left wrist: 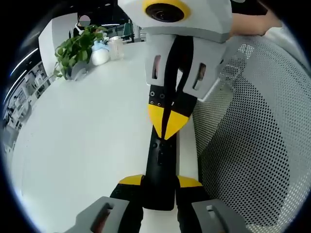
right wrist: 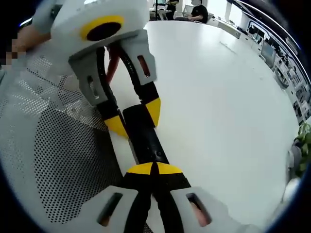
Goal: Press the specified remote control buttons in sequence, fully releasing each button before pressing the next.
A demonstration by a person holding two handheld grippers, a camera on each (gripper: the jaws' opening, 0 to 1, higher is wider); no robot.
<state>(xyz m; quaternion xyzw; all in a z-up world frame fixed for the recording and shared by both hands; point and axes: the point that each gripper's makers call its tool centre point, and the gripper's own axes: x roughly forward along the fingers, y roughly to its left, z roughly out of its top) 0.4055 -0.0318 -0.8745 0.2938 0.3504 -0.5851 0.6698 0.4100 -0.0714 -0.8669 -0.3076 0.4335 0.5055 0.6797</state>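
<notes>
We find the left gripper (left wrist: 159, 183) clamped on the near end of the black remote control (left wrist: 162, 165) at the white table's (left wrist: 87, 145) edge. Ahead, the right gripper (right wrist: 154, 169), jaws together, presses a button; next comes full release.

We had both cams facing each other, close in, low over the white table (left wrist: 87, 141). Left gripper view looked along the black remote (left wrist: 163, 170) toward the right gripper (left wrist: 167, 131); right gripper view looked back along that remote (right wrist: 146, 136) at the left gripper (right wrist: 133, 116). Shared: remote, tabletop, mesh chair (left wrist: 257, 145).
</notes>
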